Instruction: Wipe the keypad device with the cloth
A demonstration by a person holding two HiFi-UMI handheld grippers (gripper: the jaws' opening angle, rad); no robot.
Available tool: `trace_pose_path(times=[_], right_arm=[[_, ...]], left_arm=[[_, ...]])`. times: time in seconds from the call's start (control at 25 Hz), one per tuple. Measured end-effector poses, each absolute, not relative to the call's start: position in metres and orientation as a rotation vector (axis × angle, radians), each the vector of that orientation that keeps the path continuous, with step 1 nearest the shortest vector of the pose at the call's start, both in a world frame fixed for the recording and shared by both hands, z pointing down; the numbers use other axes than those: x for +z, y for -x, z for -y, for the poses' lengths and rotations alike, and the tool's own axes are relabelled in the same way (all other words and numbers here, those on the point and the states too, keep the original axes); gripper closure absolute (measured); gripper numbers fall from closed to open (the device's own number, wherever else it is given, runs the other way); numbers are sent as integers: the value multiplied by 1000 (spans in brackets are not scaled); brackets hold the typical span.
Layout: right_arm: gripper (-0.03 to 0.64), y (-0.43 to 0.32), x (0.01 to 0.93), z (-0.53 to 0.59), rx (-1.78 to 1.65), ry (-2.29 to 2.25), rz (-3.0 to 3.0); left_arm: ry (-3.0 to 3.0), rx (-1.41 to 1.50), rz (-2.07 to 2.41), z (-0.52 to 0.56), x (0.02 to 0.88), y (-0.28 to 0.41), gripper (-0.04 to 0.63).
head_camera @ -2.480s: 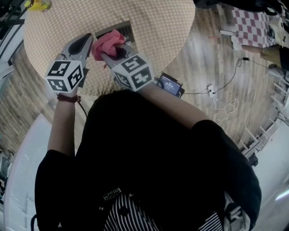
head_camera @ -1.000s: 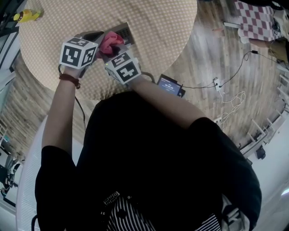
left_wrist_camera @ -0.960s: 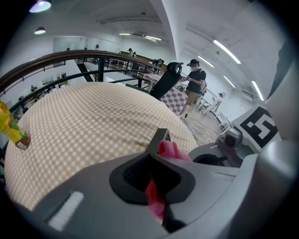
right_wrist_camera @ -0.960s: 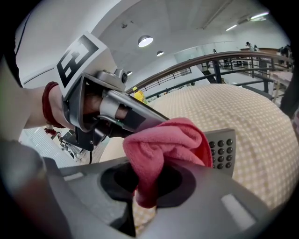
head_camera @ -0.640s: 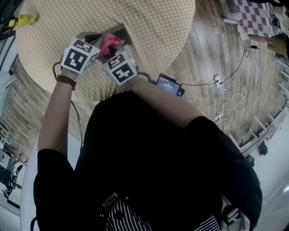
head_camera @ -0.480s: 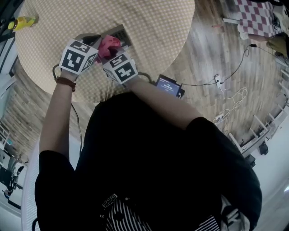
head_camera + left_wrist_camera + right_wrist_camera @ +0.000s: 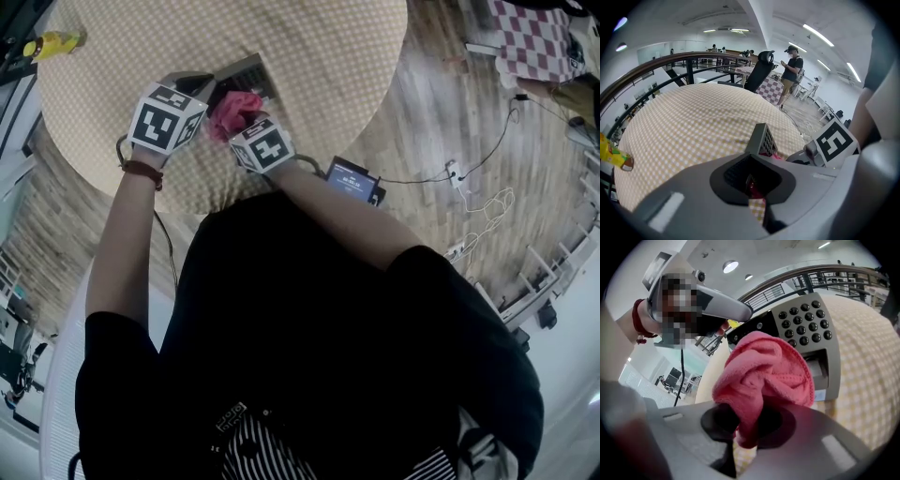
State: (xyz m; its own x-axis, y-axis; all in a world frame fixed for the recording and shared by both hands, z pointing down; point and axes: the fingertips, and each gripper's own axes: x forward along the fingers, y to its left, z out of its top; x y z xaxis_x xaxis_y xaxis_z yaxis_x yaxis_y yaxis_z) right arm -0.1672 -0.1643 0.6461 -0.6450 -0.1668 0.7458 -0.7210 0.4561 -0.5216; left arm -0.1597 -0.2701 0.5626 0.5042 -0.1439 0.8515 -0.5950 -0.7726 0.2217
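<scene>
The grey keypad device [image 7: 246,71] lies on the round checkered table [image 7: 319,56]; its dark buttons [image 7: 804,326] face up in the right gripper view. My left gripper [image 7: 192,86] sits at the device's left end, jaws closed on its edge [image 7: 761,139]. A bunched pink cloth [image 7: 236,111] is clamped in my right gripper [image 7: 247,122]. The cloth [image 7: 764,369] rests against the device's lower part and hides the right jaw tips.
A yellow bottle [image 7: 52,42] lies near the table's far left edge, also visible as a yellow bottle [image 7: 614,157] in the left gripper view. A small screen unit [image 7: 352,178] and cables [image 7: 469,202] are on the wooden floor. A person [image 7: 791,65] stands beyond the table.
The right gripper and cloth have shifted slightly right and nearer across the device. The left gripper, earlier off to the left, has closed in on the device's end and stays there.
</scene>
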Motion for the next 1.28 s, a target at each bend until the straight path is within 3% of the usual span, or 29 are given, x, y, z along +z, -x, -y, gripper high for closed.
trace_pose_path(times=[0.52,1.12,1.28], right_arm=[[543,184,588,214,1056,-788,2268],[543,163,643,172,1038,-708,2170],[543,168,617,190,965,-759,2189]], left_arm=[[-2254,1255,603,268,564,162,601],[-2250,1243,627,269,565,160,603],[-2255,1245,632,271,564,159,604]])
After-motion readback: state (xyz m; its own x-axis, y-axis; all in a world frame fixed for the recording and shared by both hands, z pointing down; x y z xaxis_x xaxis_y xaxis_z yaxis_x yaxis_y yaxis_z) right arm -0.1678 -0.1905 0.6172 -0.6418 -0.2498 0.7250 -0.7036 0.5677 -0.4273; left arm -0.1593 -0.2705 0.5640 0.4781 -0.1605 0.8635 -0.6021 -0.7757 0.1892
